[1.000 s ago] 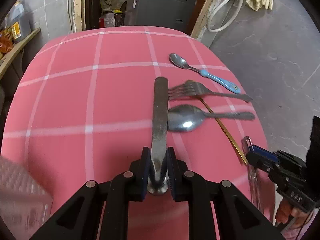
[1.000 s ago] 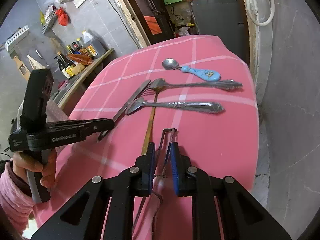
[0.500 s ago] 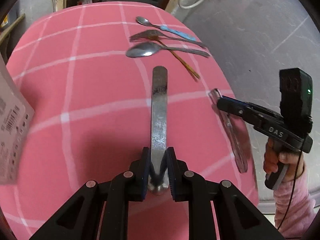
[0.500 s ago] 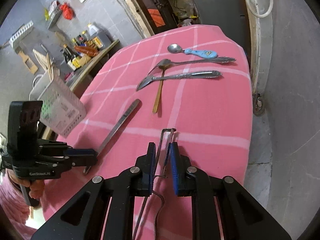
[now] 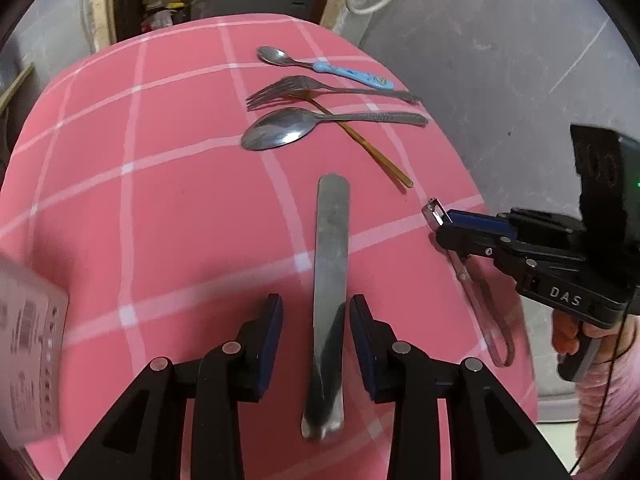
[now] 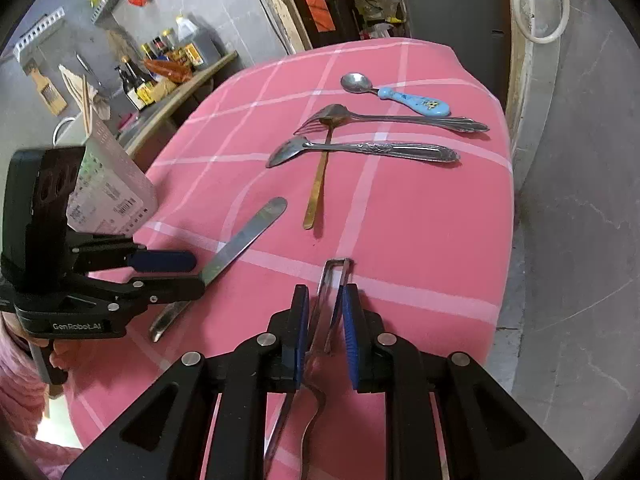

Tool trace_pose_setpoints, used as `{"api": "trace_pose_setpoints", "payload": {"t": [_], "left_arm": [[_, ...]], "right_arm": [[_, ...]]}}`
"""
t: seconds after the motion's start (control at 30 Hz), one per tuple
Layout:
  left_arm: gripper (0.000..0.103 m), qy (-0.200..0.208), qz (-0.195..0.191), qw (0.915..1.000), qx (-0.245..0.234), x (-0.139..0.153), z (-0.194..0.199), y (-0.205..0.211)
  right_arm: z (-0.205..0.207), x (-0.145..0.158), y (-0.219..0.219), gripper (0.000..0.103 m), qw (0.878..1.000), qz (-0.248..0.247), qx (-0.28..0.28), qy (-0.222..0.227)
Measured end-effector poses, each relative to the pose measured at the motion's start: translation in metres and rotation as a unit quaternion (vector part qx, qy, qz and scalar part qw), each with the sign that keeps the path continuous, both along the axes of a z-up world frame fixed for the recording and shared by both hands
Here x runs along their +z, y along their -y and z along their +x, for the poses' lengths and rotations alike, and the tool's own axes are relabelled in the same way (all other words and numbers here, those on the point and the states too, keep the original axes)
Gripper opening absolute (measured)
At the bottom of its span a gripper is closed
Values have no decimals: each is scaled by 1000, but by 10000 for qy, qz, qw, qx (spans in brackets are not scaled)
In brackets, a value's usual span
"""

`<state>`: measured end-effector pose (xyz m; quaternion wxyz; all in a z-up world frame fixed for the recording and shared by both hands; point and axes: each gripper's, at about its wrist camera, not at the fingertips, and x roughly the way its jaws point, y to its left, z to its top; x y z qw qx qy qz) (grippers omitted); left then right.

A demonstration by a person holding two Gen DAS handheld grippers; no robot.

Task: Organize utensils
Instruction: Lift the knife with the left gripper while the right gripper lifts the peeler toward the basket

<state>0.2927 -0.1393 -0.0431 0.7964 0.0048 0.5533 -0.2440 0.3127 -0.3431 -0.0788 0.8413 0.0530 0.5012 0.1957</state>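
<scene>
My left gripper (image 5: 316, 322) is open, its jaws on either side of a flat steel knife (image 5: 330, 280) that lies on the pink checked cloth (image 5: 180, 200); the knife also shows in the right wrist view (image 6: 236, 248). My right gripper (image 6: 325, 308) has its jaws slightly parted around a wire peeler (image 6: 334, 280), which rests on the cloth. Farther back lie a blue-handled spoon (image 6: 394, 94), a steel fork (image 6: 392, 118), a large steel spoon (image 6: 360, 150) and a thin gold utensil (image 6: 318, 184).
A white perforated utensil holder (image 6: 108, 184) stands at the table's left edge behind my left gripper (image 6: 160, 266). A shelf with bottles (image 6: 160, 64) is beyond it. The table's right edge drops to grey floor (image 6: 580, 200).
My left gripper has opened and let the knife go onto the cloth. My right gripper's jaws have widened a little around the peeler. Both views have drawn nearer to the utensils at the back.
</scene>
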Motion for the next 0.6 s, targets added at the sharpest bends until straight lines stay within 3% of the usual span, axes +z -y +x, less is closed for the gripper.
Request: {"api": "trace_pose_setpoints", "payload": {"t": [0.17,0.37,0.43,0.6], "left_arm": [[32,158,578,9972,-441,0,7,22],[28,415,1107,9908,-657,0,9,38],[17,469,1159,9900,-653,0,9,39],[17,431,770,9949,-496,1,8,31]], "right_arm": [[7,0,-7,23,9991,-365,173,-99],[13,-1,-12,24,9969,-667,322,-272],[13,-1,-13,24,9966,-708,324,-267],[11,1,-5,15,9979,-560,103,-301]]}}
